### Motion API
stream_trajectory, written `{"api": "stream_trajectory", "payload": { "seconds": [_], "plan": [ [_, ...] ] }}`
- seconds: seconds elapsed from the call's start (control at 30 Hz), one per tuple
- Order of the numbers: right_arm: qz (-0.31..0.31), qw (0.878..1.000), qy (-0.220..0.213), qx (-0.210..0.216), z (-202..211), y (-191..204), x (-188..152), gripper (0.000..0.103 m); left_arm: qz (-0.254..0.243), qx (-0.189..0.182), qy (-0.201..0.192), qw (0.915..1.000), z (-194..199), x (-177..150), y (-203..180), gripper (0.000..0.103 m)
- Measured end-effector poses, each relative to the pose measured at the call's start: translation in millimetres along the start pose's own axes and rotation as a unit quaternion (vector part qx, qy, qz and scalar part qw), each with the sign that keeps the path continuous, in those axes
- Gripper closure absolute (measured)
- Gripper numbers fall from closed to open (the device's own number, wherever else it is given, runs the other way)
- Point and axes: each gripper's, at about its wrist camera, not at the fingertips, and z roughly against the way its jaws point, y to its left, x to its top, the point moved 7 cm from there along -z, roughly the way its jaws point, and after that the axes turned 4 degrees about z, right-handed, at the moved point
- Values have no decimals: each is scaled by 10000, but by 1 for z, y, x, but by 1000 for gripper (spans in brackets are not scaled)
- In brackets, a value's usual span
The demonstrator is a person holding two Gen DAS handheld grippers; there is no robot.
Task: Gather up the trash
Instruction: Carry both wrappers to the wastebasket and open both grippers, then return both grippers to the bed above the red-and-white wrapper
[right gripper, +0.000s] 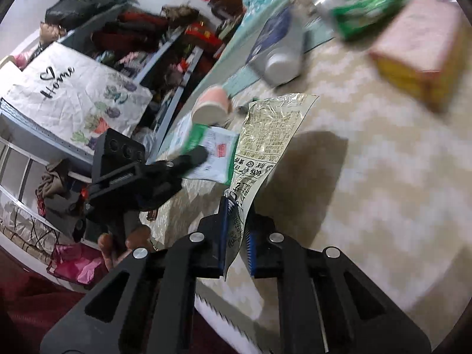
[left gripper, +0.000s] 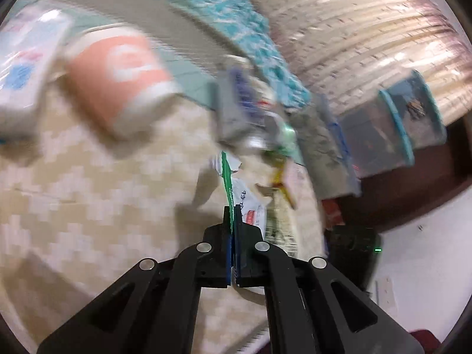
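Beige zigzag-patterned cloth [left gripper: 88,191] covers the table under my left gripper [left gripper: 234,221], and much of this view is smeared by blur. Its jaws are together, clamped on a green-and-white wrapper [left gripper: 236,188]. That wrapper stands edge-on from the pads, its long axis running up toward twelve o'clock. At ten o'clock a pink paper cup [left gripper: 121,79] lies on its side, with a white carton [left gripper: 26,67] beside it at nine. A crinkled clear wrapper [left gripper: 280,218] hangs just right of my jaws, at about one o'clock.

From the right wrist, cluttered shelves [right gripper: 132,44] fill the background at ten o'clock. My right gripper [right gripper: 236,221] has its pads closed on the clear printed wrapper [right gripper: 271,138]; a narrow gap shows on the right pad's side. The sheet's long axis rises from the jaws toward one o'clock. At nine o'clock I see the left gripper [right gripper: 194,156] holding the green-and-white wrapper [right gripper: 215,156], which touches the clear one. A grey bottle [right gripper: 280,47] lies at twelve, and a yellow-and-pink box [right gripper: 419,50] at two.
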Motion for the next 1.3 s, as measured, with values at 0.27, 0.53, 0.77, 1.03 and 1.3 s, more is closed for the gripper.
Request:
{"api": "stream_trajectory", "payload": {
  "seconds": [0.27,0.53,0.77,1.03,1.3],
  "plan": [
    [-423,9843,-1553,-721,128,-69,14,89,-1219,-489,628,9893,-67,-2,-128,102],
    [-1362,9296,-2705,-2102,269,-188,44,89,-2584,-417,1585,9520,-244,-18,-255,102],
    [-1920,8988,-2675,-2893,316,-261,69,87,-2966,-21,2020,9334,-380,-35,-303,97],
    [-1941,8682,-3119,-3336,346,-267,69,17,-3438,539,1866,9187,-404,-57,-305,46],
    [-1320,8656,-3583,-3239,343,-210,74,29,-3529,478,1484,9226,-285,-54,-261,42]
  ]
}}
